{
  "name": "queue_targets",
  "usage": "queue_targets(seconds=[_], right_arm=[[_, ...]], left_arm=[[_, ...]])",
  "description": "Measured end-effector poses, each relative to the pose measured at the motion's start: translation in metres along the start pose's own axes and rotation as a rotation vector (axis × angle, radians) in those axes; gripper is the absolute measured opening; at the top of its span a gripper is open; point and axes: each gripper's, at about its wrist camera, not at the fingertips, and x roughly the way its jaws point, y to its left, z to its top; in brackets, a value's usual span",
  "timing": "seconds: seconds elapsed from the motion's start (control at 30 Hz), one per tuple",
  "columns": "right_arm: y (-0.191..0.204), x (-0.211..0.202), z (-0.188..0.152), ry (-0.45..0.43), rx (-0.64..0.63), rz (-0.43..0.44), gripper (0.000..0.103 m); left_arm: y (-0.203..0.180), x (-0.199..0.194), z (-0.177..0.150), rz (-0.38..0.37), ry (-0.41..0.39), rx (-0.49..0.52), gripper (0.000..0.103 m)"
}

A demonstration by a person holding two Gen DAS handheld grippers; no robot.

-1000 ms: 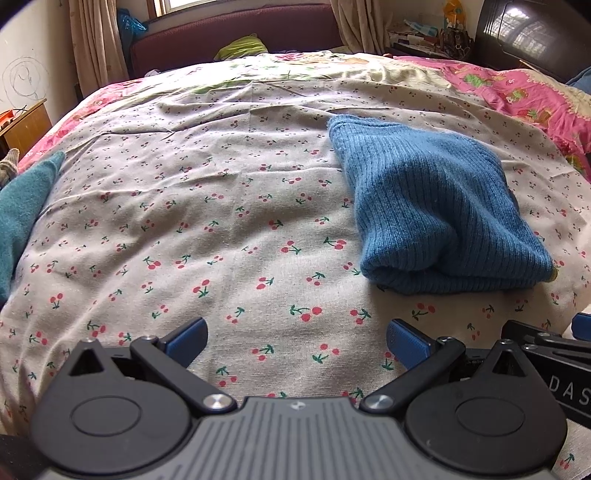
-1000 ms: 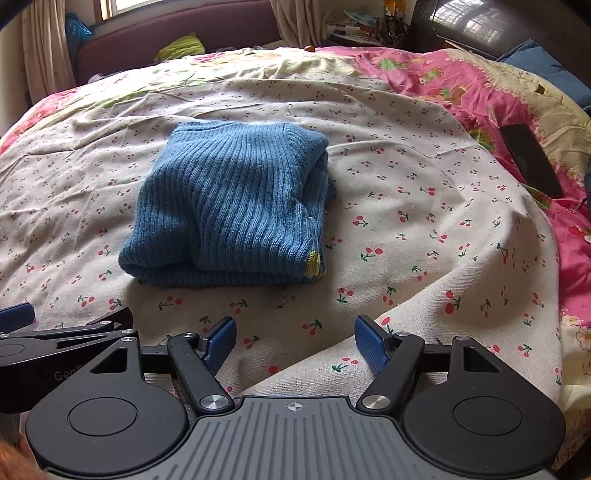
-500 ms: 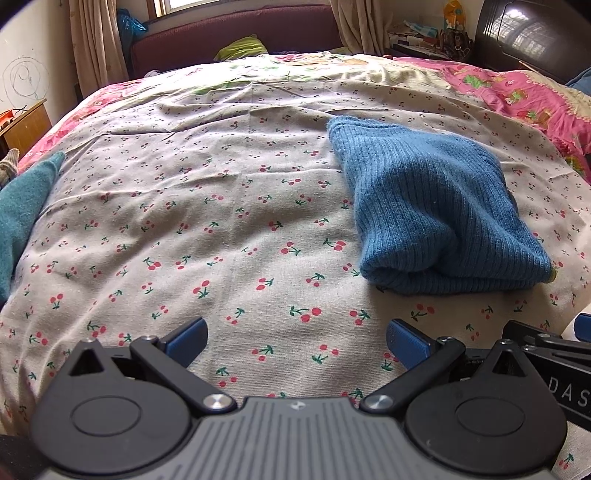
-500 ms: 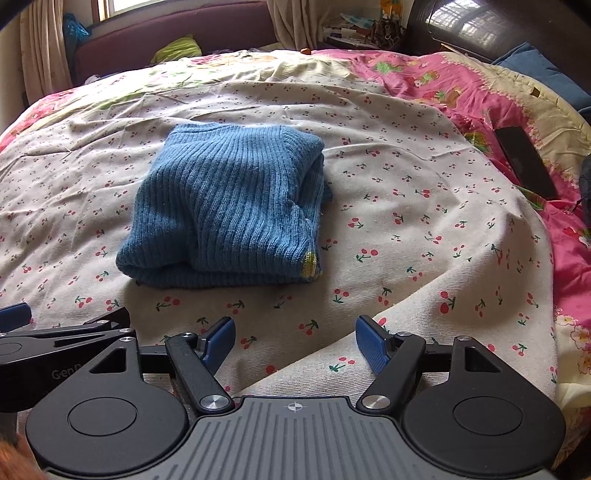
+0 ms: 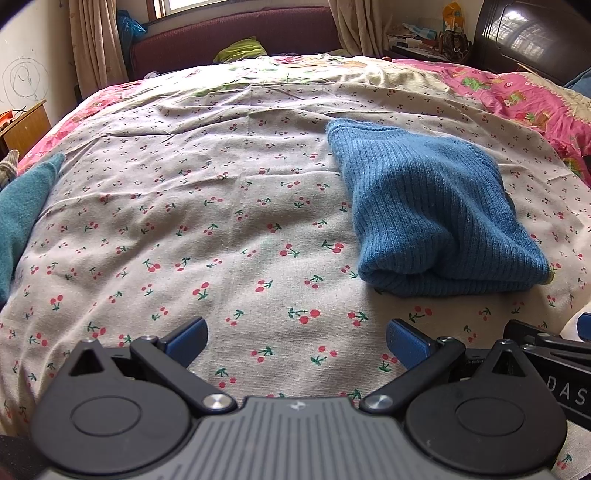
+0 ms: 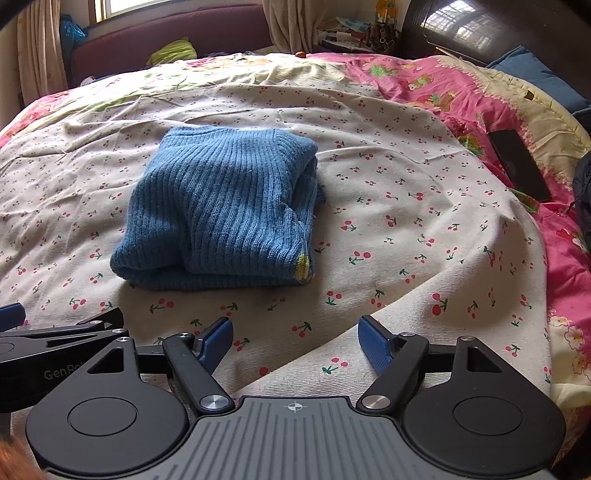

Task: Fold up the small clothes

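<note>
A blue ribbed knit garment (image 5: 428, 210) lies folded into a thick rectangle on the cherry-print bed sheet (image 5: 207, 221); it also shows in the right wrist view (image 6: 221, 210), with a small yellow patch at its near right corner. My left gripper (image 5: 297, 341) is open and empty, low over the sheet, in front and to the left of the garment. My right gripper (image 6: 295, 341) is open and empty, just in front of the garment. Each gripper's side shows at the edge of the other's view.
A teal garment (image 5: 22, 210) lies at the bed's left edge. A pink floral quilt (image 6: 480, 96) covers the right side, with a dark phone (image 6: 519, 164) on it. A maroon sofa (image 5: 236, 33) and a wooden side table (image 5: 22, 129) stand beyond the bed.
The right gripper has drawn back slightly from the folded garment. The left gripper has hardly moved. Both stay open and empty.
</note>
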Motion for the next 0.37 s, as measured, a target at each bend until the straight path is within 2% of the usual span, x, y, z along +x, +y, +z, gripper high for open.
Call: queue_targets(seconds=[0.37], right_arm=[[-0.002, 0.0001, -0.0004, -0.003, 0.0, -0.005, 0.077]], left_arm=[[0.0004, 0.0004, -0.0003, -0.005, 0.007, -0.007, 0.103]])
